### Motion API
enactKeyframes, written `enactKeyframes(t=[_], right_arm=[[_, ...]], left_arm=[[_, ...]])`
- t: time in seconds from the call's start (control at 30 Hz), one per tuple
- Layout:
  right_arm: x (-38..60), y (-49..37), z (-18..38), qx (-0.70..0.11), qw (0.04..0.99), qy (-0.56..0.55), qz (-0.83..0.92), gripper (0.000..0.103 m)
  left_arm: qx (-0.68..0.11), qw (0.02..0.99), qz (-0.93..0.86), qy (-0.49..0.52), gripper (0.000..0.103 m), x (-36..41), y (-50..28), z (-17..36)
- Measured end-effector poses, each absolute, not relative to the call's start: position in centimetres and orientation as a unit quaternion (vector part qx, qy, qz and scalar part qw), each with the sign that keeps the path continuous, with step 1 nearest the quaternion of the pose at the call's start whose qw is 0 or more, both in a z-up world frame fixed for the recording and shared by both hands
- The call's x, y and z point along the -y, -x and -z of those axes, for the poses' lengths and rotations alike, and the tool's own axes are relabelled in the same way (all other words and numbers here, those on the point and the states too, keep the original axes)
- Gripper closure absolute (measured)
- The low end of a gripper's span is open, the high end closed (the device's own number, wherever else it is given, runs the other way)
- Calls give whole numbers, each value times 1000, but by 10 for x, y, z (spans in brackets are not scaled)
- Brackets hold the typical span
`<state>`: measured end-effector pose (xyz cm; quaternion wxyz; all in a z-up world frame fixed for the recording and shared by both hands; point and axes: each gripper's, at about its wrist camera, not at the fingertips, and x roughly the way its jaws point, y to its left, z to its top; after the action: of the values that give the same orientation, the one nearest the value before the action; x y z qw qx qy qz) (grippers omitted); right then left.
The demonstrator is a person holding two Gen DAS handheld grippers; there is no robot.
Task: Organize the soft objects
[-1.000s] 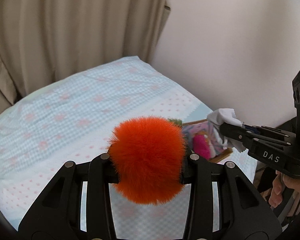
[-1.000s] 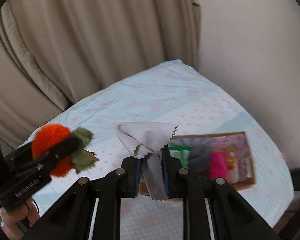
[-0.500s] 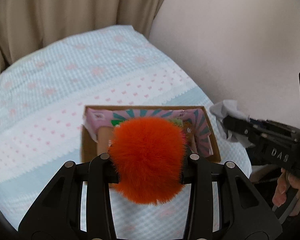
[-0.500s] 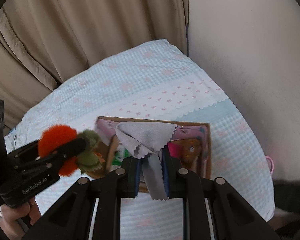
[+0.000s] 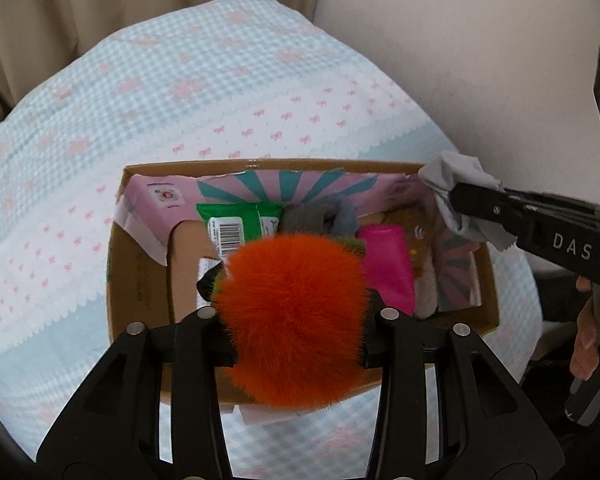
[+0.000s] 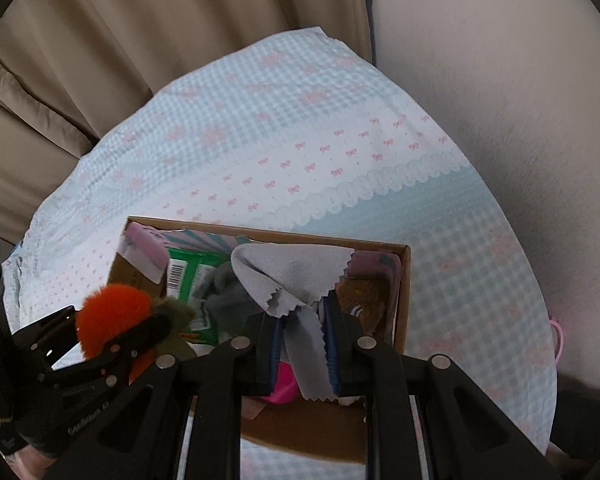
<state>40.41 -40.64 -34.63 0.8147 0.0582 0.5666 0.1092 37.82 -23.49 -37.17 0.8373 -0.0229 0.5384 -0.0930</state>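
Box (image 5: 140,280) on the bed already holds several soft items; left gripper (image 5: 296,312) clamped on orange pompom (image 5: 292,320), right gripper (image 6: 304,344) clamped on grey cloth (image 6: 292,276), both above box, unreleased.

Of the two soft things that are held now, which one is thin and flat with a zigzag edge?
The grey cloth in the right hand-held gripper. The other, in the left hand-held gripper, is a round orange pompom.
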Motion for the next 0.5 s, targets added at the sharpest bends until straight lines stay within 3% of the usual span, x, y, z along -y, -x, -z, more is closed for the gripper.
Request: enactKeyframes(t=[0.03,0.07,0.1,0.13,0.2,0.23,0.27,0.5], right_arm=[[407,-406,349,-571,812,-58,-110,86],[407,-408,352,-576,807,-61,-112,84],[408,-410,353,-580,804,-64,-113,77],[409,-411,355,-585,800,-69,-113,70],[413,-412,359,-589,795,-87,-114,15],[414,-412,359,-589,794,-94,-116,4],[416,-411,359,-587,795,-100,-115,0],[423,-400,355,-580,801,-106,-101,0]], left_arm=[[-540,837,90,17,54,236,-379,373],[-542,836,86,14,34,237,-378,373],[-541,836,86,14,20,237,-378,373],[-540,837,86,13,0,236,-377,372],[-538,839,85,10,0,234,-374,370],[-540,838,83,8,0,233,-373,369],[-542,837,80,7,0,231,-371,368],[-542,838,68,14,0,216,-357,359]])
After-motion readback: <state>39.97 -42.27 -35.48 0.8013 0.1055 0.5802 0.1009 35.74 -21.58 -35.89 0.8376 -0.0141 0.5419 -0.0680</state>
